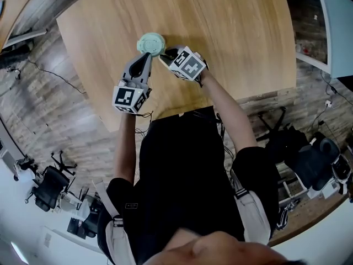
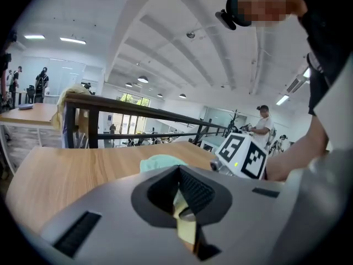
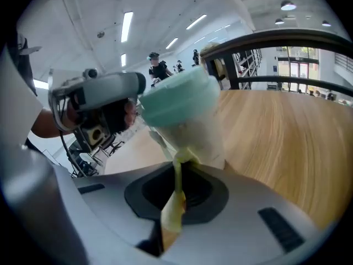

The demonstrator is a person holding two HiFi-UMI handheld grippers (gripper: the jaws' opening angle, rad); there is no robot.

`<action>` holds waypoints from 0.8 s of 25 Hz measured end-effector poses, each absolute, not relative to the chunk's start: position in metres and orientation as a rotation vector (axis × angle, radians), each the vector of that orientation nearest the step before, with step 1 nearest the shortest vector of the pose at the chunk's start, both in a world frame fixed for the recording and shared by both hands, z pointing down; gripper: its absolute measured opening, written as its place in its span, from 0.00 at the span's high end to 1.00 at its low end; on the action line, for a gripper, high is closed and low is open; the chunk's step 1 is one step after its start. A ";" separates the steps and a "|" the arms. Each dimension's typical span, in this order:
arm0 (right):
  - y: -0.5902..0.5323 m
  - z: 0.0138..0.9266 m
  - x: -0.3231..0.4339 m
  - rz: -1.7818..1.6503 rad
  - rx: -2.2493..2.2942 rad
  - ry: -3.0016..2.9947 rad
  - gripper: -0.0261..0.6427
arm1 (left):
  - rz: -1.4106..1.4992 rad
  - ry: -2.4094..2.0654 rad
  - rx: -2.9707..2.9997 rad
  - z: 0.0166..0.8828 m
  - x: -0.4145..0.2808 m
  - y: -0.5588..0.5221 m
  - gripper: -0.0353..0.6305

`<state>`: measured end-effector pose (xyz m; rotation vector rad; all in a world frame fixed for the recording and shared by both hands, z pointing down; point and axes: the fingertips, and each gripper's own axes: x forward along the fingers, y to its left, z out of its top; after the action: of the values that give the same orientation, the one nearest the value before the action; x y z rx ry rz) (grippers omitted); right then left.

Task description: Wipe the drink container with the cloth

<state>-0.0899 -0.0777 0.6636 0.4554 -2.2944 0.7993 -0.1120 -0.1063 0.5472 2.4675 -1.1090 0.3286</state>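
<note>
Over the wooden table (image 1: 242,37) we are clenching the right gripper (image 3: 177,176) on a yellow cloth (image 3: 172,211), the left gripper (image 2: 183,197) is pinching a pale yellow strip of it too, and the mint-lidded drink container (image 3: 185,112) is sitting just ahead of both, between their tips.

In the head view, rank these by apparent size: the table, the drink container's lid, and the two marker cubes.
1. Table, by far the largest.
2. Left marker cube and right marker cube: they look alike, so not ranked against each other.
3. Drink container's green lid, slightly smaller than either cube.
</note>
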 end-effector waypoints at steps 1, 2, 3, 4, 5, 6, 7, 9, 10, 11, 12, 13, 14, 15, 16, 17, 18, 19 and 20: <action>-0.078 0.675 -0.089 0.804 0.479 -2.274 0.90 | 0.334 -1.095 2.478 0.548 -0.111 -0.106 0.91; -0.079 0.685 -0.088 0.808 0.506 -2.255 0.90 | 0.339 -1.080 2.488 0.548 -0.109 -0.105 0.91; -0.080 0.694 -0.087 0.808 0.533 -2.238 0.90 | 0.339 -1.066 2.495 0.548 -0.109 -0.105 0.91; -0.082 0.700 -0.086 0.802 0.555 -2.224 0.90 | 0.334 -1.053 2.500 0.547 -0.108 -0.105 0.91; -0.082 0.704 -0.085 0.787 0.567 -2.211 0.90 | 0.327 -1.041 2.503 0.547 -0.107 -0.106 0.91; -0.083 0.705 -0.085 0.764 0.569 -2.204 0.90 | 0.321 -1.031 2.507 0.547 -0.107 -0.108 0.91; -0.082 0.702 -0.087 0.737 0.565 -2.207 0.90 | 0.319 -1.023 2.513 0.547 -0.107 -0.110 0.91; -0.078 0.687 -0.091 0.677 0.546 -2.235 0.90 | 0.327 -1.004 2.530 0.547 -0.107 -0.114 0.91; -0.074 0.676 -0.094 0.646 0.531 -2.253 0.90 | 0.335 -0.990 2.543 0.546 -0.107 -0.115 0.91; -0.070 0.663 -0.096 0.610 0.511 -2.273 0.90 | 0.344 -0.971 2.556 0.546 -0.106 -0.116 0.91; -0.064 0.651 -0.098 0.567 0.485 -2.292 0.90 | 0.357 -0.949 2.570 0.546 -0.106 -0.117 0.91; -0.058 0.638 -0.101 0.515 0.453 -2.310 0.90 | 0.370 -0.927 2.581 0.546 -0.105 -0.118 0.91; -0.052 0.628 -0.104 0.449 0.419 -2.323 0.90 | 0.383 -0.906 2.590 0.546 -0.105 -0.119 0.91; -0.046 0.621 -0.107 0.369 0.390 -2.325 0.90 | 0.392 -0.887 2.595 0.546 -0.105 -0.119 0.91; -0.043 0.617 -0.108 0.283 0.369 -2.314 0.90 | 0.395 -0.871 2.598 0.546 -0.105 -0.120 0.91; -0.041 0.617 -0.109 0.205 0.357 -2.294 0.90 | 0.395 -0.859 2.597 0.546 -0.106 -0.120 0.91; -0.041 0.619 -0.110 0.148 0.348 -2.271 0.90 | 0.391 -0.852 2.595 0.547 -0.107 -0.120 0.91; -0.042 0.624 -0.110 0.114 0.340 -2.252 0.90 | 0.384 -0.848 2.591 0.547 -0.108 -0.120 0.91; -0.043 0.629 -0.110 0.100 0.332 -2.240 0.90 | 0.373 -0.848 2.586 0.547 -0.109 -0.119 0.91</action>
<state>-0.1102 -0.0432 0.6294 0.3320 -2.2396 0.1002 -0.1087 -0.1195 0.5465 2.5856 -0.8483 0.3729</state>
